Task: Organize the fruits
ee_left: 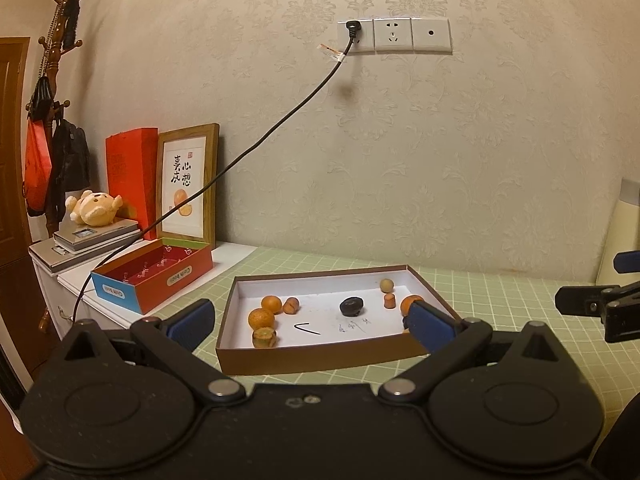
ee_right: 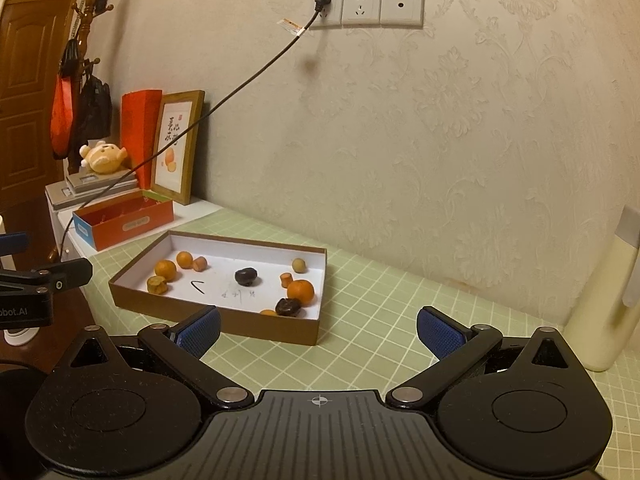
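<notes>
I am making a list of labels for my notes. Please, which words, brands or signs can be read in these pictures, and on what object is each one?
"真心", "想", one further character unclear: framed picture.
"bot.AI", start cut off: left claw, seen from the right wrist.
Oval label on the red and blue box: too blurred to read.
Handwriting and a check mark on the tray floor: unreadable.
Tag on the black cable: too small.

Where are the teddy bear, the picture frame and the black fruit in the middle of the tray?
teddy bear [ee_left: 94, 209], left wrist view, belly.
picture frame [ee_left: 211, 184], left wrist view, right wooden edge.
black fruit [ee_right: 245, 275], right wrist view, top.
</notes>
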